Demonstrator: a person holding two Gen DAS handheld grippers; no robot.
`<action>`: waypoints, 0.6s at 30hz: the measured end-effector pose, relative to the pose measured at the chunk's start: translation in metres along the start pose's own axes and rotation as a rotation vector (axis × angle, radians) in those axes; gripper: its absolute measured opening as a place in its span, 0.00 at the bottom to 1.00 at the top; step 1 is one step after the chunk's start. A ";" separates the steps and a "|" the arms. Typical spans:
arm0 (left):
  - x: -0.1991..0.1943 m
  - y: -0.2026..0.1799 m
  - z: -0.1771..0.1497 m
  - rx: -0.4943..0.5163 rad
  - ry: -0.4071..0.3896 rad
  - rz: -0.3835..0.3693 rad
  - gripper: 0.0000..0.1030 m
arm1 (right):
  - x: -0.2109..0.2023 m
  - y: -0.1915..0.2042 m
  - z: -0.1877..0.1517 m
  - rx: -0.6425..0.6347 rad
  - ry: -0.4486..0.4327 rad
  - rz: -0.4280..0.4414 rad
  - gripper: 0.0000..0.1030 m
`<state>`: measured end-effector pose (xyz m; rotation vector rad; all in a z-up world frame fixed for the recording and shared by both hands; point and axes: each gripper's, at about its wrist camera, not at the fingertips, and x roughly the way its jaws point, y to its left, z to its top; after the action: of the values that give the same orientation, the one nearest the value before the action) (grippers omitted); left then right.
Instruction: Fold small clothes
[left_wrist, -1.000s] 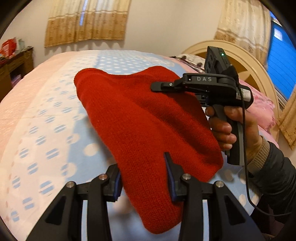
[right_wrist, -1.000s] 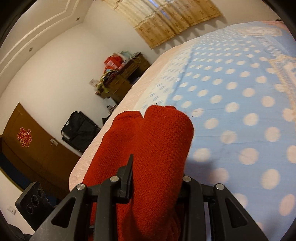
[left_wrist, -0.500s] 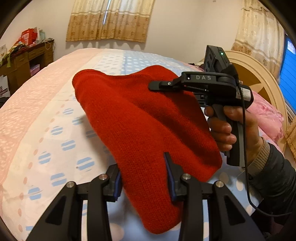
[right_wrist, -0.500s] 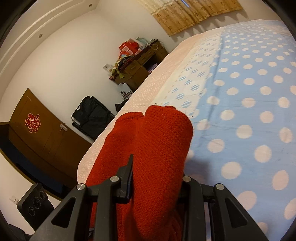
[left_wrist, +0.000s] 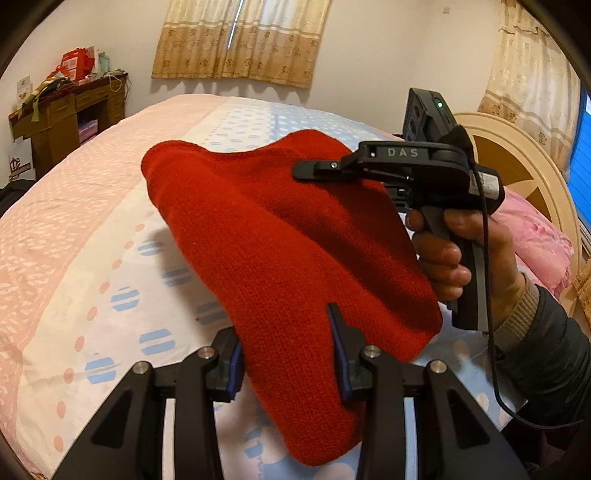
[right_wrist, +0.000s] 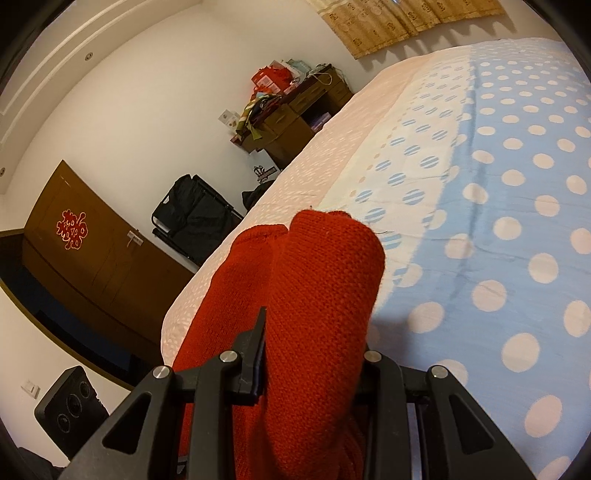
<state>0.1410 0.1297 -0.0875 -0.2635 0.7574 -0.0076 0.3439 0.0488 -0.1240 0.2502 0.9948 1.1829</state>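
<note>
Across the centre of the left wrist view, a red knitted garment (left_wrist: 295, 258) is held up above the dotted bedspread (left_wrist: 92, 258), stretched between two grippers. Its near edge is clamped between the fingers of the left gripper (left_wrist: 288, 350) at the bottom of the frame, while its far right edge is pinched by the right gripper (left_wrist: 314, 170), gripped by a hand (left_wrist: 465, 254) at the right. At the bottom centre of the right wrist view, bunched red knit is seen wedged between the closed fingers of that gripper (right_wrist: 314, 354). A wooden desk (left_wrist: 66, 122) is seen at the upper left.
</note>
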 end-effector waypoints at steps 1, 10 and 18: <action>-0.002 0.001 -0.002 -0.004 -0.001 0.002 0.39 | 0.003 0.002 0.000 -0.003 0.005 0.001 0.30; -0.008 0.005 -0.018 -0.045 0.002 0.027 0.39 | 0.030 0.014 0.003 -0.023 0.052 0.007 0.30; -0.008 0.009 -0.023 -0.067 0.015 0.036 0.39 | 0.050 0.014 0.002 -0.021 0.088 0.012 0.30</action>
<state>0.1193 0.1335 -0.1002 -0.3139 0.7782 0.0498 0.3377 0.0979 -0.1392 0.1893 1.0589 1.2234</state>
